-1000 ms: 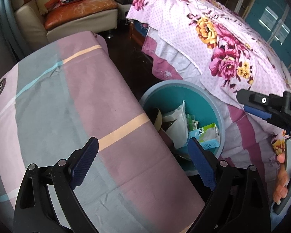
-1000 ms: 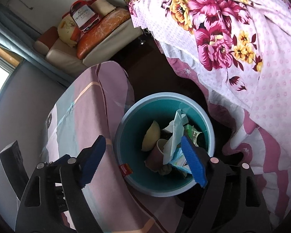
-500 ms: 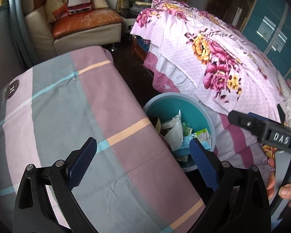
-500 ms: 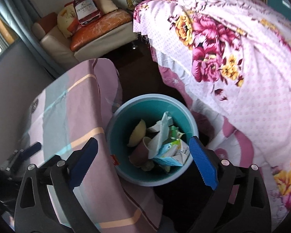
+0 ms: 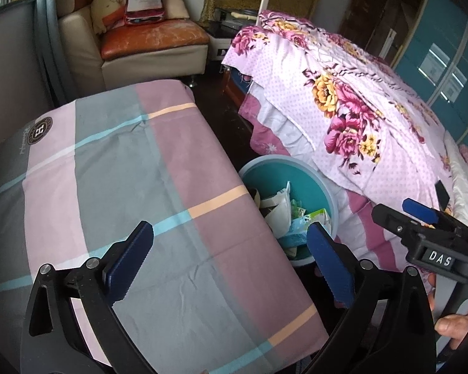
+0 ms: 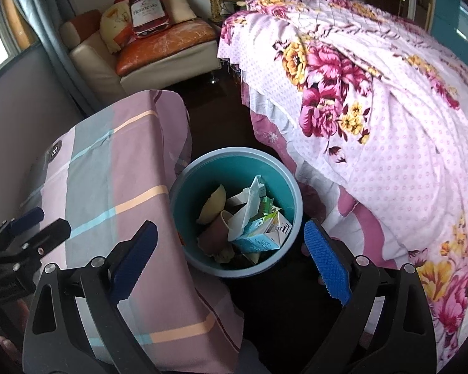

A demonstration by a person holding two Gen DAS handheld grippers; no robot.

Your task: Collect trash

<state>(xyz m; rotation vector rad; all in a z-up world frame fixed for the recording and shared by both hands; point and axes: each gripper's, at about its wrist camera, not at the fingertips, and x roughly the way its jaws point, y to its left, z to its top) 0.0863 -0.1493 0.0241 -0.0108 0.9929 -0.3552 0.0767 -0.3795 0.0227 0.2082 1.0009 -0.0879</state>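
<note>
A teal bin [image 6: 184, 193] stands on the dark floor between a cloth-covered table and a bed; it also shows in the left wrist view [image 5: 330, 199]. It holds trash: a blue-white carton [image 6: 262, 240], a brown cup [image 6: 215, 233], a white wrapper [image 6: 249, 202], a yellowish piece [image 6: 213, 204]. My left gripper [image 5: 229, 260] is open and empty above the table cloth. My right gripper [image 6: 231, 263] is open and empty, above the bin's near rim. The right gripper's side also shows at the right of the left wrist view [image 5: 421, 218].
The table's plaid cloth [image 5: 124, 171] in pink, grey and mauve is bare. A bed with a floral pink cover [image 6: 374, 109] fills the right. A beige armchair [image 5: 146, 46] with cushions and a red bag stands at the back. Teal cabinets [image 5: 446, 71] are at far right.
Both grippers have pulled back and up, so the bin looks smaller and farther. Both stay open and empty. The trash in the bin has not moved.
</note>
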